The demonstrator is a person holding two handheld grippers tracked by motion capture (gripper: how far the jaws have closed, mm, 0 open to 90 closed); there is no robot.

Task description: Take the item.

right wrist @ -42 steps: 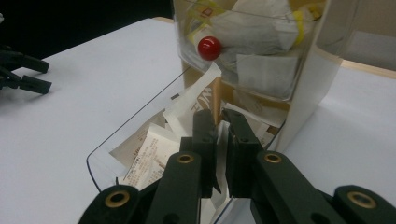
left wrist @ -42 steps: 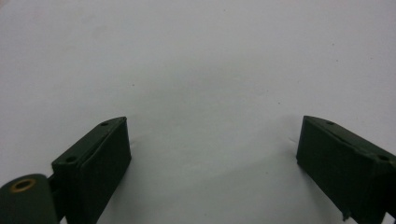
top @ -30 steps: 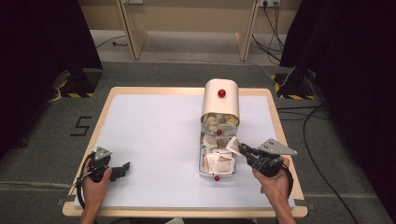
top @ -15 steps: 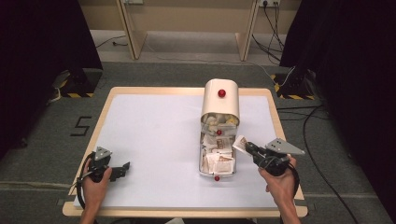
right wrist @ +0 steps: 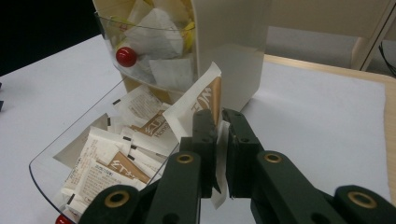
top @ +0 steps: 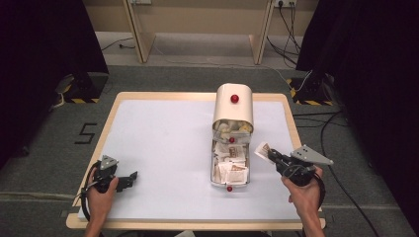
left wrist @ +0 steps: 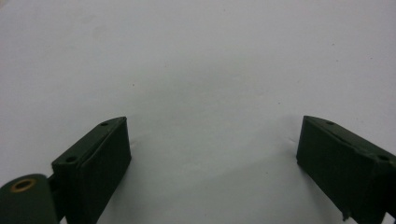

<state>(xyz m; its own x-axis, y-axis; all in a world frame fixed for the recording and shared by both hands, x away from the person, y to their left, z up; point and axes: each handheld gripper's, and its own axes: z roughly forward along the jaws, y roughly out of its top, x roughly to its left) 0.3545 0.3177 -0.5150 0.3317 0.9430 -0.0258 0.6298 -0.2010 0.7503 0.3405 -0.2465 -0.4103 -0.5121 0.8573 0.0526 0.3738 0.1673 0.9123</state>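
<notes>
The right claw (top: 271, 154) is clamped on a tea sachet (top: 262, 150), lifted just right of the open clear drawer (top: 230, 183) near the table's right edge. Best carry it level, clear of the dispenser (top: 233, 106). The left claw (top: 129, 177) rests apart, empty, near the front-left corner.

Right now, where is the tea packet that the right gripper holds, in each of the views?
High view: the tea packet is right of centre, beside the open drawer, at the right gripper tip.
Right gripper view: the packet stands at centre, pinched between the jaws.
Left gripper view: not in it; that camera faces bare table.
Shared landmark: the red knob.
</notes>
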